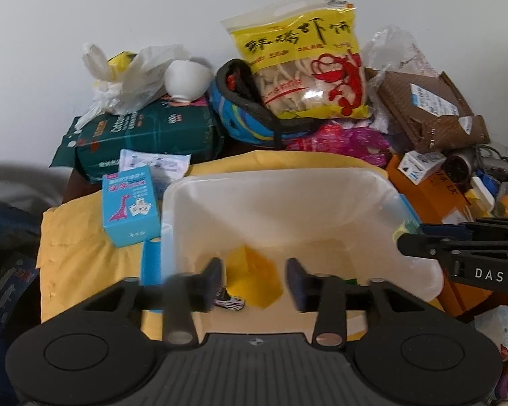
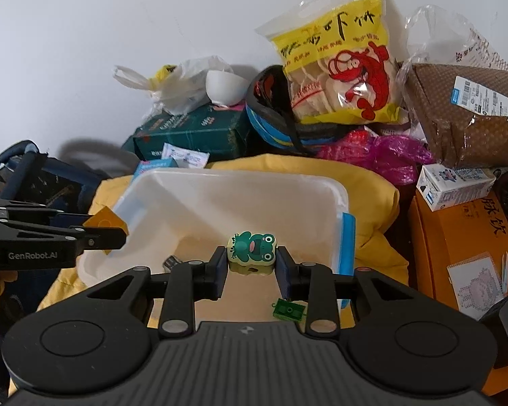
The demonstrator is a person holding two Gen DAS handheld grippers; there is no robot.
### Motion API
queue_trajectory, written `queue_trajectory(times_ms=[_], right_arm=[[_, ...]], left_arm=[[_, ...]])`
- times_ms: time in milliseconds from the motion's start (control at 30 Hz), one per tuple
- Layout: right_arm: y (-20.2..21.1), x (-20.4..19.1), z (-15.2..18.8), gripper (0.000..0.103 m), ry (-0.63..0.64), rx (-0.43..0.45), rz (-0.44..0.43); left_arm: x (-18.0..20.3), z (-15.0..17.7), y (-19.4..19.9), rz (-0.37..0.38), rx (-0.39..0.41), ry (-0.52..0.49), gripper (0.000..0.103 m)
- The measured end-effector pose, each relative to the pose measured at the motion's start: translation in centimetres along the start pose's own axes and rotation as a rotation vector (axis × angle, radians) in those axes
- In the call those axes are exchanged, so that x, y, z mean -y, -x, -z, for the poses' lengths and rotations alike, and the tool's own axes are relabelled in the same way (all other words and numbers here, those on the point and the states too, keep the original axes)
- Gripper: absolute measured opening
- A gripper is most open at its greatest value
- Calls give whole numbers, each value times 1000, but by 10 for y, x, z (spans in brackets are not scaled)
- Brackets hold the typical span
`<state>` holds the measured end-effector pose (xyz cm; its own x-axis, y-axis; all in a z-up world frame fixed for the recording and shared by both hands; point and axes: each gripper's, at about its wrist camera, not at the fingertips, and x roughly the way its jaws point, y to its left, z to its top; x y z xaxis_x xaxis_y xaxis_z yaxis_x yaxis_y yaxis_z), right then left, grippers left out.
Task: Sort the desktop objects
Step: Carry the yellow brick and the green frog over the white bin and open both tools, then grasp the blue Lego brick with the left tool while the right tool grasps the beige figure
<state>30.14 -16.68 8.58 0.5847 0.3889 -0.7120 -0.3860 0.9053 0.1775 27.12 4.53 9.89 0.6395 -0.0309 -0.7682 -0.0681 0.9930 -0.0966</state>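
L claw: my left gripper (image 1: pixel 252 282) is spread, pads clear of everything; yellow block (image 1: pixel 254 279) sits loose in the gap, over the bin.
R claw: my right gripper (image 2: pixel 252 270) pinches the frog eraser (image 2: pixel 253 252), a pad on each side, above the bin floor.
Bin: translucent plastic bin (image 1: pixel 288 182) straight ahead of both claws & under them; near rim just below my R fingers, far rim against the yellow cloth (image 1: pixel 71 247).
Bin contents: green brick (image 2: pixel 288 309) just below my R claw; small sneaker charm (image 1: pixel 230 301) by my L claw's left pad.
Room: bin interior ahead mostly open. Left of L claw: blue dino card box (image 1: pixel 130 204), close to bin wall. Right of R claw: orange carton (image 2: pixel 457 237) w/ small milk carton (image 2: pixel 453 182) on top – tight.
Behind bin: clutter wall, shrimp-chip bag (image 1: pixel 308 64) w/ red shrimp print, green pack (image 1: pixel 145 135), brown parcel (image 2: pixel 464 115) w/ shipping label.
Writing: "DAS" on R gripper's side, "GenRobot.AI" on L gripper's side; Chinese text elsewhere, can't read.
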Motion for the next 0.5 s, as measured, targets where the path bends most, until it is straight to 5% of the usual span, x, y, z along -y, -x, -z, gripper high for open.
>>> queue_trajectory(times_ms=[67,133,333,500], right_arm=[[-4,2,-1,40,-7,-6,18],[-5,2,-1,56,-7,-2,24],[9,-1,8,56,13,50,4],[38,-12,43,56,60,118,-28]], left_arm=[[-2,2,0,-20,16,8,61],[-4,4,3,-19,29,-1,61],[-14,32,29,-14,121,-10,61],[-16,91,58,5,175,-14,61]])
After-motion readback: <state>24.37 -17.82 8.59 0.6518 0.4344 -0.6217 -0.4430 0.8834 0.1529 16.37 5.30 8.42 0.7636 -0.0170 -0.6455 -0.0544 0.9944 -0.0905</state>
